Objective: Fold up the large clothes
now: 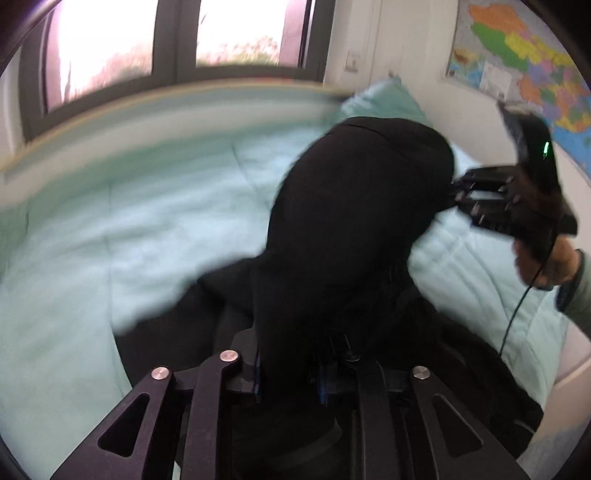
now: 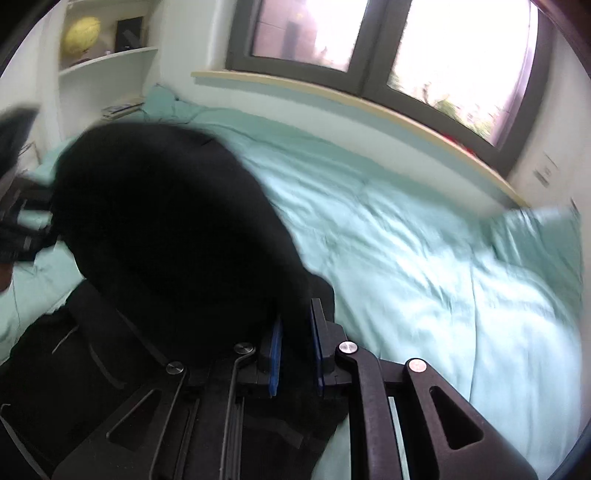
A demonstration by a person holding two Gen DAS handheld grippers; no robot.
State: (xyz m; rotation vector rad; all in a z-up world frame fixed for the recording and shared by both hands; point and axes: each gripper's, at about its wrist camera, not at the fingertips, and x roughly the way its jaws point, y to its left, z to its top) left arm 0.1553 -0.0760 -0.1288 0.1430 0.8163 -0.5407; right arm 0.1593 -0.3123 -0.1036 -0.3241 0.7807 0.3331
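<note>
Both grippers are clamped on the same black garment [image 1: 354, 206], which hangs stretched between them above a bed covered in a pale green duvet [image 1: 155, 221]. Seen from the left wrist, the left gripper [image 1: 290, 384] has its blue-padded fingers pressed against a fold of the dark cloth, which rises from the jaws in a broad, bulging sheet and blocks the middle of the view. At the far end of that sheet the right gripper [image 1: 456, 190] bites into the cloth's edge; the person's right hand [image 1: 546, 266] grips its handle, a grey sleeve shows at the wrist, and a thin cable hangs down from it. From the right wrist, the right gripper's blue pads [image 2: 275, 365] pinch a narrow strip of the fabric, and the left gripper [image 2: 46, 218] shows dark and blurred at the frame's left edge. More of the garment lies slack on the duvet below the tools. A dark-framed window [image 2: 373, 55] stands beyond the bed, a coloured map [image 1: 524, 62] hangs on the wall by the pillow [image 1: 384, 101], and a yellow ball [image 2: 81, 35] sits on a white shelf
</note>
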